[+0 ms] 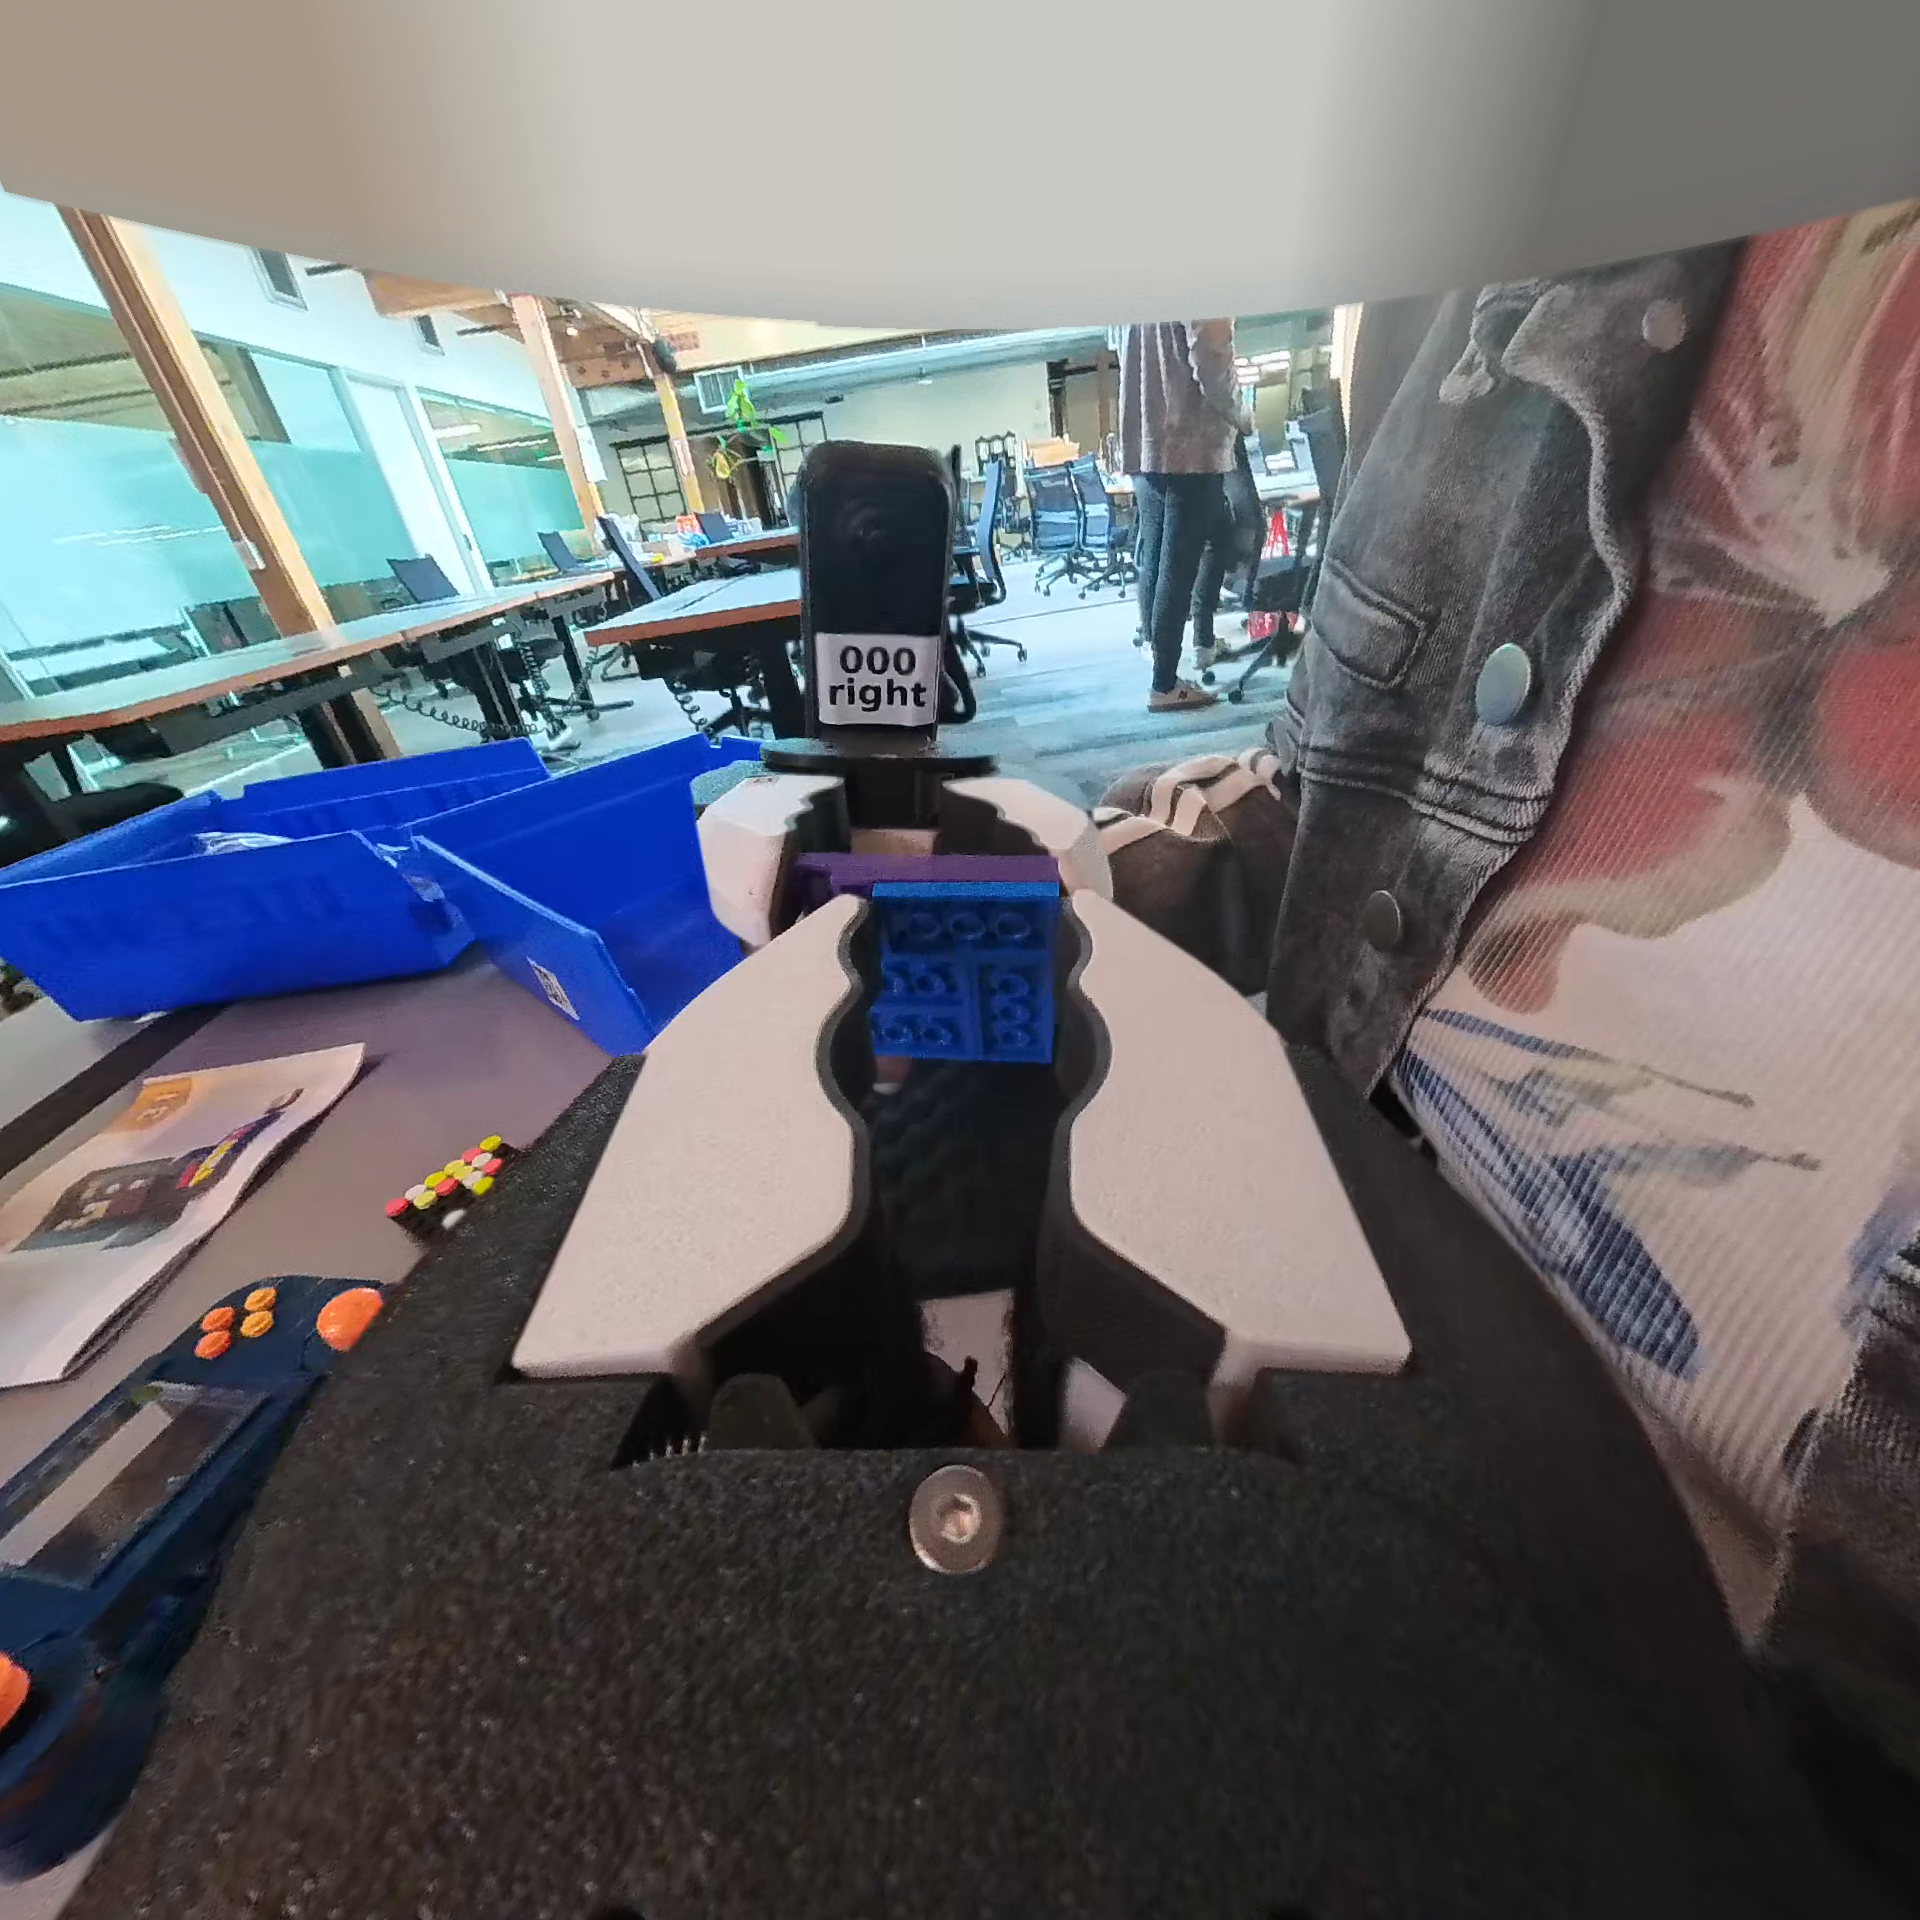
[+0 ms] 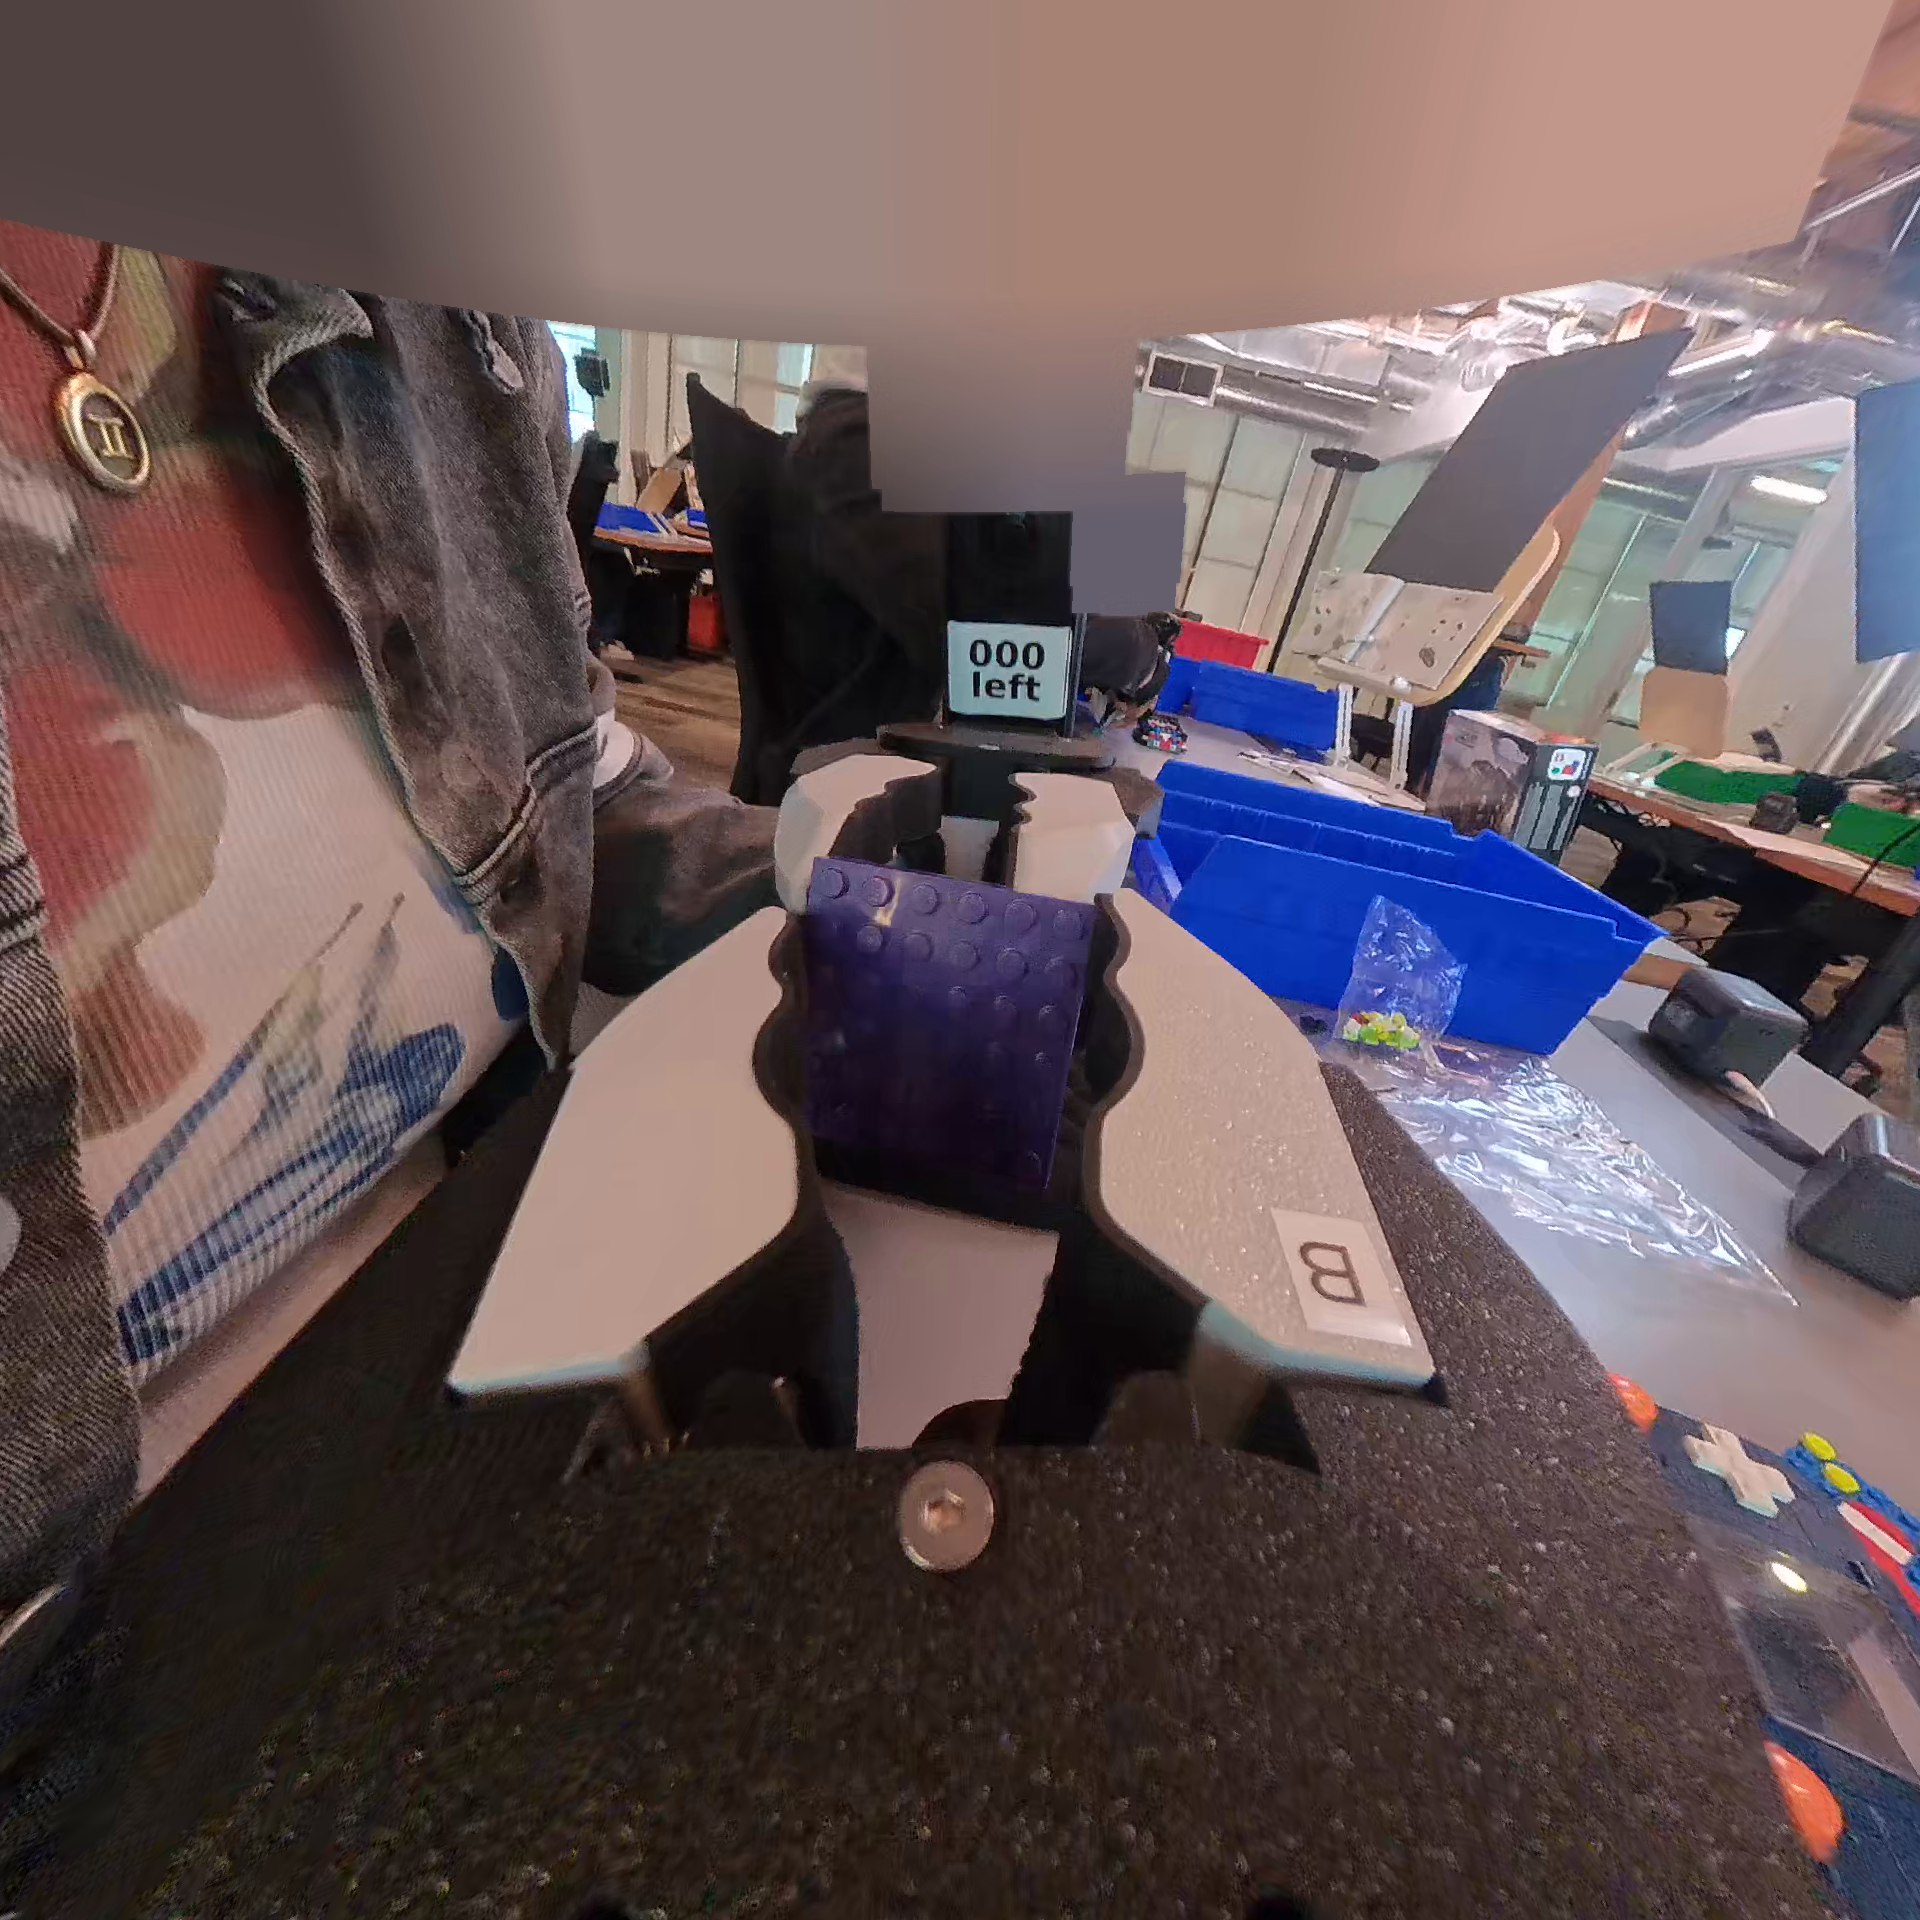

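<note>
My left claw (image 1: 964,935) is clamped on a small blue studded plate (image 1: 966,971), held upright between my white fingers (image 1: 748,1122) with its underside toward the camera. Just past it, edge-on, sits a purple plate (image 1: 925,871), and the blue one meets it at its top edge; whether they are pressed together I cannot tell. My right claw (image 2: 951,977) grips that purple plate (image 2: 940,1039) by its side edges, its studded face tilted toward this camera. The two claws face each other head on, fingertips nearly touching, each with a black camera post carrying a white label (image 1: 876,677) behind it.

Near on the left in the left wrist view, on the grey table (image 1: 457,1081), lies a dark blue brick-built handheld console (image 1: 135,1455) with orange buttons. Just beyond it are an open instruction booklet (image 1: 156,1174) and a small black piece topped with red, yellow and white studs (image 1: 452,1184). Farther left stand blue plastic bins (image 1: 260,914).

In the right wrist view the same console (image 2: 1787,1538) shows at the near right. Beyond it lies crumpled clear plastic (image 2: 1538,1132), two dark grey blocks joined by a cable (image 2: 1860,1216), and a small clear bag with green bits (image 2: 1397,987) leaning against a blue bin (image 2: 1382,914).

Close beside both claws is a person in a grey denim jacket (image 1: 1475,665) over a printed shirt. Far off are desks, office chairs and another person standing (image 1: 1179,499).
</note>
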A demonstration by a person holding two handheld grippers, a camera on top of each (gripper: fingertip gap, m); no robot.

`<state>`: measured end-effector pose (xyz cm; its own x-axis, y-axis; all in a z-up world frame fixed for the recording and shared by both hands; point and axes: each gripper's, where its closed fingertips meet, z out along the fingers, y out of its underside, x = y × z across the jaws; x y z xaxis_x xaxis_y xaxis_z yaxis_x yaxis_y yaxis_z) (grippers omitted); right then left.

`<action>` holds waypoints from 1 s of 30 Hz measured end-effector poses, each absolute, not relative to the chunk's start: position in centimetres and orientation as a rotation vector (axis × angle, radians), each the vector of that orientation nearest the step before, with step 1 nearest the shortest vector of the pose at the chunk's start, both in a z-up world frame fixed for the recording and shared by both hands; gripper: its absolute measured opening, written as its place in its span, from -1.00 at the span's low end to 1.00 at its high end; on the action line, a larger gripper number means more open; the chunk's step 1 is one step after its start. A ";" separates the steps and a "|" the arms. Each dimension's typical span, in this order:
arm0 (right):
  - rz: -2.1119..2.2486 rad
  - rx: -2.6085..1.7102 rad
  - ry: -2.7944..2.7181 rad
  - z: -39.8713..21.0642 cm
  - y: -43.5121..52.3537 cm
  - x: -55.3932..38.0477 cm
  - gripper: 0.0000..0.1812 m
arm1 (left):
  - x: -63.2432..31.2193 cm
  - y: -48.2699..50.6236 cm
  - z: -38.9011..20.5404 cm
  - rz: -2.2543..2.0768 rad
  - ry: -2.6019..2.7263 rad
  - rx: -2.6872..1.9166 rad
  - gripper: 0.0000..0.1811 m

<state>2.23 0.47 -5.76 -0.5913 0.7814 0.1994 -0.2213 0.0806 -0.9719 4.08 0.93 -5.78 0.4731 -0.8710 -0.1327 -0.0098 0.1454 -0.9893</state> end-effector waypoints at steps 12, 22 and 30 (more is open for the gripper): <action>1.525 -0.777 -1.519 -6.5 5.7 2.6 -0.42 | -5.3 1.9 -5.6 -0.560 0.552 -1.334 -0.65; 1.330 -0.872 -1.517 -10.1 6.2 1.3 -0.41 | -10.4 1.8 -4.7 -0.312 0.328 -1.398 -0.65; 1.315 -0.892 -1.461 -10.3 6.8 1.2 -0.40 | -15.4 0.4 -3.6 -0.089 0.123 -1.391 -0.65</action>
